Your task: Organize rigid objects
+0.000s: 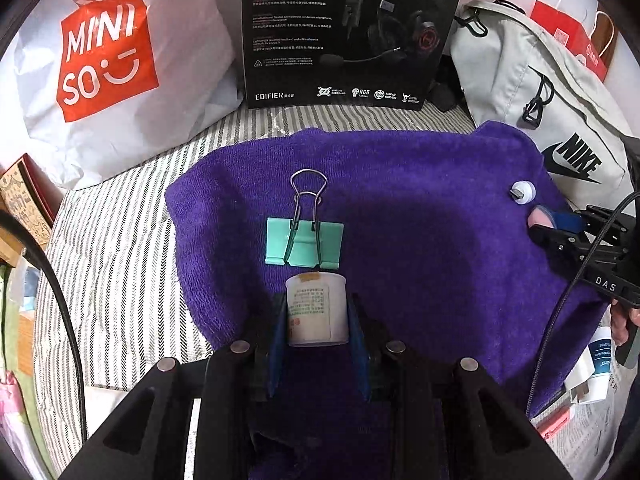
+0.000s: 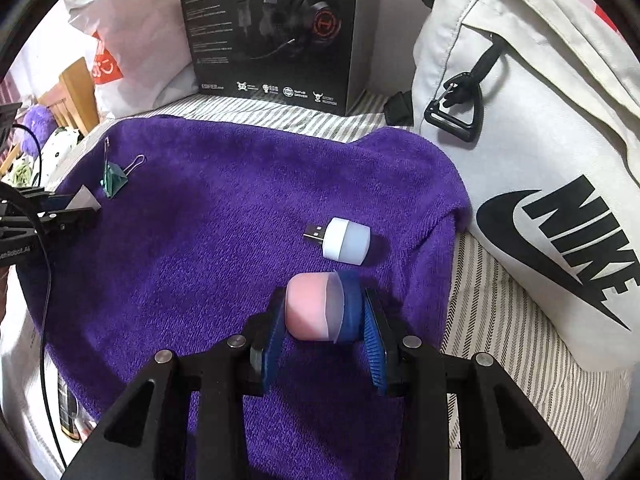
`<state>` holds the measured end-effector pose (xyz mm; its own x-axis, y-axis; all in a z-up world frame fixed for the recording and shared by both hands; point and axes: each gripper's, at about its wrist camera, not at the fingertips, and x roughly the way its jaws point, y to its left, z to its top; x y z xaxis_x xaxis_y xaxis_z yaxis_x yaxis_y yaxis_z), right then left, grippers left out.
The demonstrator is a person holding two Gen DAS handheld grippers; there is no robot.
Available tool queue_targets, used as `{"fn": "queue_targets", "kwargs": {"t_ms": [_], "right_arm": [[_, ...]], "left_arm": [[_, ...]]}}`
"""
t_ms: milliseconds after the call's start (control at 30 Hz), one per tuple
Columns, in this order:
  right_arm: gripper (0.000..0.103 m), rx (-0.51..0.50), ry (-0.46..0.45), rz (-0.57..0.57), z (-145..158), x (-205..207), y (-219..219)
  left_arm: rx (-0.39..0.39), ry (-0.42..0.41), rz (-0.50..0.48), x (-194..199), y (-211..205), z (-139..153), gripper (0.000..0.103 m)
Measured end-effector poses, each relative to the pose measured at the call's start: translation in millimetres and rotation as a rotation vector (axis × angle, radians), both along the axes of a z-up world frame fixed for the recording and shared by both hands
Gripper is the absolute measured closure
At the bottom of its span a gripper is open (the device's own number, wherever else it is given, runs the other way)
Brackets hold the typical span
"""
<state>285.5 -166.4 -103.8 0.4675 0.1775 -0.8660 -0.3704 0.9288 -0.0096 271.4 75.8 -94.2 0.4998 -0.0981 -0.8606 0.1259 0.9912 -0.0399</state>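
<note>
A purple towel [image 1: 420, 240] [image 2: 200, 240] covers the striped bed. My left gripper [image 1: 318, 312] is shut on a small white jar [image 1: 317, 308] with a printed label, just above the towel. Right beyond it lies a mint binder clip [image 1: 304, 246] [image 2: 112, 180] with wire handles. My right gripper [image 2: 320, 312] is shut on a pink capsule-shaped object [image 2: 310, 306] with a translucent cap, also low over the towel. A white USB night light [image 2: 346, 240] [image 1: 523, 193] lies just beyond it. The right gripper [image 1: 560, 228] shows at the right edge of the left wrist view.
A black headset box [image 1: 352, 32] [image 2: 272, 28] stands at the back. A white Miniso bag [image 1: 112, 64] is at back left, a grey Nike bag [image 2: 540, 160] [image 1: 552, 112] at the right. A tube [image 1: 596, 364] and papers lie off the towel's right edge.
</note>
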Motion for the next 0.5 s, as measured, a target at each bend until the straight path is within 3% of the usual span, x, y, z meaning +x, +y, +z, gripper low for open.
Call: {"fn": "queue_targets", "kwargs": {"t_ms": [133, 267, 333, 400, 500], "right_arm": [[0.066, 0.0, 0.006, 0.012, 0.7, 1.2, -0.3], [0.059, 0.009, 0.027, 0.047, 2.2, -2.2, -1.2], [0.051, 0.01, 0.036, 0.065, 4.2, -7.2, 0.2], [0.045, -0.012, 0.034, 0.059, 6.8, -13.4, 0.3], [0.044, -0.002, 0.034, 0.052, 14.3, -24.3, -2.9]], "left_arm": [[0.017, 0.001, 0.0, -2.1, -1.5, -0.3, 0.072], [0.034, 0.014, -0.027, -7.6, -9.8, -1.1, 0.053], [0.056, 0.022, -0.036, -10.9, -15.1, -2.0, 0.048], [0.064, 0.023, -0.029, -15.5, -16.0, -1.9, 0.047], [0.039, 0.033, -0.008, -23.5, -12.6, 1.5, 0.047]]}}
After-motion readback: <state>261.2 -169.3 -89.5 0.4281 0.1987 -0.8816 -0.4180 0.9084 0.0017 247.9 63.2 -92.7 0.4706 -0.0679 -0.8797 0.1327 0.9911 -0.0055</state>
